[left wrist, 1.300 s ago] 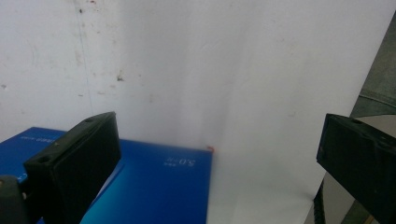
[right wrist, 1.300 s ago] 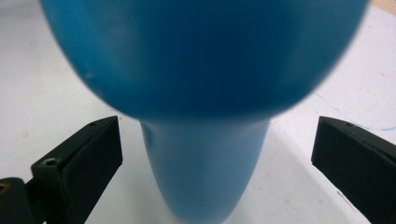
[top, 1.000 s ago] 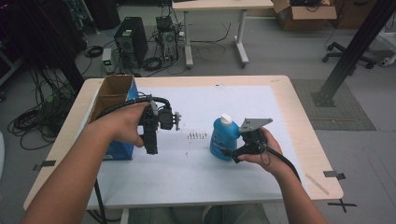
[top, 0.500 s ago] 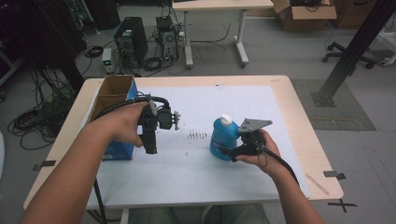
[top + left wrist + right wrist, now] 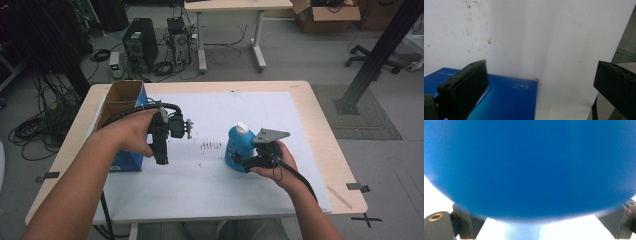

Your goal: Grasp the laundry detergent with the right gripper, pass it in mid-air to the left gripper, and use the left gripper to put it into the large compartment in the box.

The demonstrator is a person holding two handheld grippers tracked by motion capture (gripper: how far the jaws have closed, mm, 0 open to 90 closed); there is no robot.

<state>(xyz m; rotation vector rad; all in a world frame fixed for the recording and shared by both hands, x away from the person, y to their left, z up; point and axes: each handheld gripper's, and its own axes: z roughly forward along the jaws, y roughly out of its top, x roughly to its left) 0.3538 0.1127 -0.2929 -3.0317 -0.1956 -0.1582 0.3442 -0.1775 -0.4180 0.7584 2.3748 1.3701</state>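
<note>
A blue bottle [image 5: 236, 149] with a white cap [image 5: 242, 127] stands upright on the white mat [image 5: 225, 105], right of centre. My right gripper [image 5: 240, 163] lies level against its lower body from the right, a jaw on each side. Its jaws have just been closing with the bottle between them. In the right gripper view the bottle [image 5: 529, 165] hides the pads, so contact is unclear. My left gripper [image 5: 161, 159] hangs pointing down beside the blue box [image 5: 127, 160], empty. Its jaws stand wide apart in the left gripper view [image 5: 541, 85].
An open cardboard box [image 5: 120, 97] with a blue side [image 5: 506, 100] stands at the table's left. Small dark marks [image 5: 212, 146] dot the mat between the grippers. Computers and cables [image 5: 150, 45] lie on the floor beyond the far edge.
</note>
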